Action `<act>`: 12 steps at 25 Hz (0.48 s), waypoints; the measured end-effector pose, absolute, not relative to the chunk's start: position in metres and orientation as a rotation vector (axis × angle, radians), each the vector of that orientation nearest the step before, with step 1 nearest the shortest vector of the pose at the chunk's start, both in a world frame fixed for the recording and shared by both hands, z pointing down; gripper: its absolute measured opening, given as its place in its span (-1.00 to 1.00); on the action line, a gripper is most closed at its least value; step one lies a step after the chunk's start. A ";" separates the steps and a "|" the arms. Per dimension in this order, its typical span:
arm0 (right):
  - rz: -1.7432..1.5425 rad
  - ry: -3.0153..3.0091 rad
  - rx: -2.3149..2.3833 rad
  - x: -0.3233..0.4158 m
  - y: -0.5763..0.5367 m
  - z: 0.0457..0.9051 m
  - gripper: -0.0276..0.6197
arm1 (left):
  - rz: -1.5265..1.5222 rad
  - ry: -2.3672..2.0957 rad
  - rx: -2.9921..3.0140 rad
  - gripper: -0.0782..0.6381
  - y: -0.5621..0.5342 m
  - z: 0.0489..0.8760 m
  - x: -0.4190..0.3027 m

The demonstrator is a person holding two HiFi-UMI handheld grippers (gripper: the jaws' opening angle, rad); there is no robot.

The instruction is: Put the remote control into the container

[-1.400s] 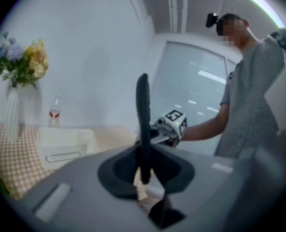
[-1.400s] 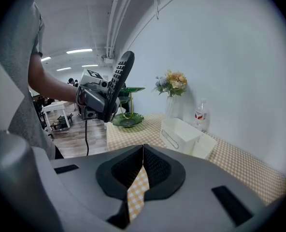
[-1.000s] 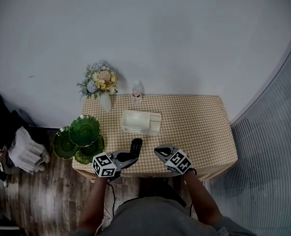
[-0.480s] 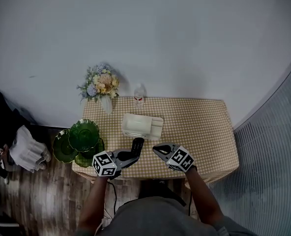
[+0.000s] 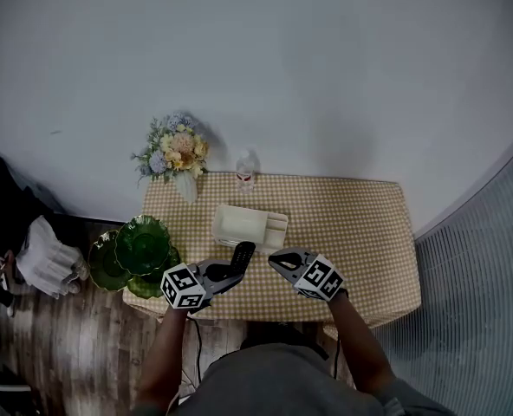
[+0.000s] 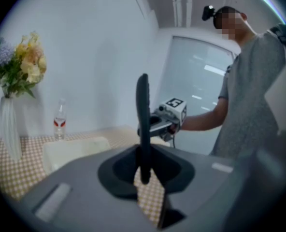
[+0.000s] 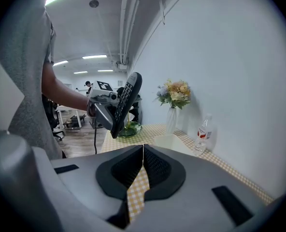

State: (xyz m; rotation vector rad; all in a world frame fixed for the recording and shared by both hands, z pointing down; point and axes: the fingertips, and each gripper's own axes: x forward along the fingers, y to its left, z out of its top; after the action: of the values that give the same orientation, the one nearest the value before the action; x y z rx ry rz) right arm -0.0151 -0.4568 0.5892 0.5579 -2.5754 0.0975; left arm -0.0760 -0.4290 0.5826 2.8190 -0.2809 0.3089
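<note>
A black remote control point(image 5: 240, 256) stands up from the jaws of my left gripper point(image 5: 229, 276), which is shut on its lower end above the table's front edge. In the left gripper view the remote point(image 6: 143, 115) rises edge-on from my left gripper point(image 6: 144, 170). The cream container point(image 5: 249, 224) lies just beyond it, mid-table, and shows low at the left point(image 6: 73, 149). My right gripper point(image 5: 279, 262) hovers to the right of the remote, shut and with nothing in it. Its own view shows the closed right gripper point(image 7: 143, 151), the remote point(image 7: 126, 103) and the container point(image 7: 169, 140).
The table point(image 5: 352, 224) has a yellow checked cloth. A vase of flowers point(image 5: 177, 154) and a water bottle point(image 5: 245, 170) stand at its back edge. Green glass plates point(image 5: 139, 250) sit at the left end. Bags and cloth point(image 5: 44, 263) lie on the floor at left.
Both grippers have shifted a little forward over the table's front edge and risen slightly. The left one still holds the remote; the right one stays shut.
</note>
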 end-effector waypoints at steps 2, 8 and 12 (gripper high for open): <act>0.117 -2.585 0.542 -0.012 -0.462 0.594 -0.86 | 0.351 -0.286 2.810 -0.61 -0.433 0.589 -0.075; 0.140 -2.621 0.459 -0.006 -0.476 0.595 -0.85 | 0.491 -0.325 2.773 -0.61 -0.448 0.610 -0.070; 0.177 -2.629 0.335 -0.001 -0.477 0.598 -0.48 | 0.576 -0.327 2.749 -0.61 -0.453 0.622 -0.064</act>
State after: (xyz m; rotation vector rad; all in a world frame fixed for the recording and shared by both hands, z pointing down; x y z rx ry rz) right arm -0.0013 -0.4775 0.5981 0.3346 -2.6286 0.1770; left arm -0.0637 -0.4525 0.6216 2.7486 -0.3270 0.5759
